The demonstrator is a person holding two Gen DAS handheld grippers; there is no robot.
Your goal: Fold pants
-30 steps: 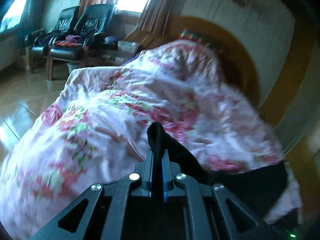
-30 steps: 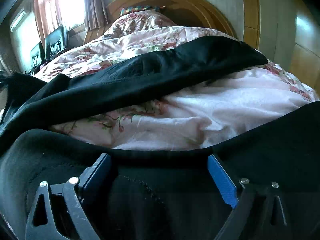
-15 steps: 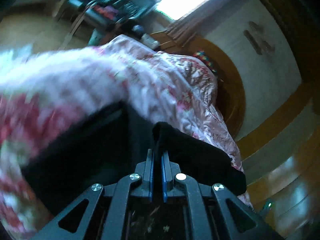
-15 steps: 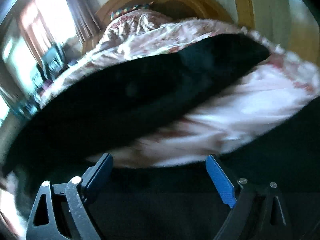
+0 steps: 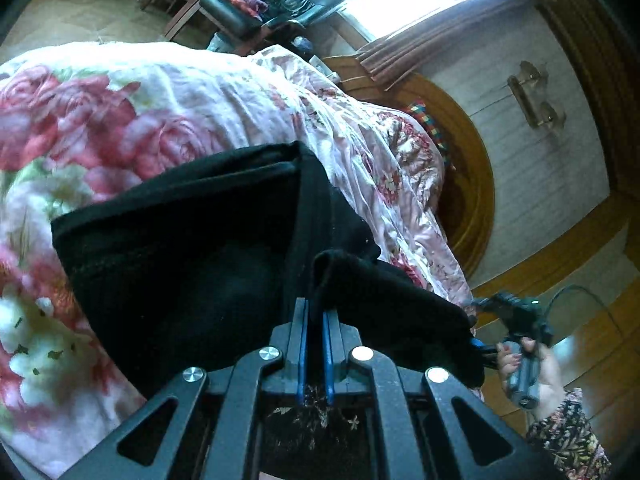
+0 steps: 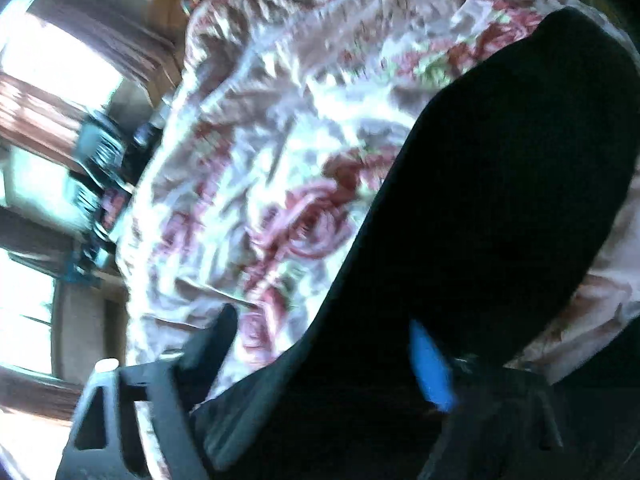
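The black fabric pants (image 5: 192, 264) lay on a pink floral quilted bed (image 5: 168, 96), one fold clamped in the left gripper (image 5: 315, 304). The right gripper (image 6: 320, 344) stood apart over the cloth. Beyond the bed's far edge stood black leather armchairs (image 5: 288, 0).
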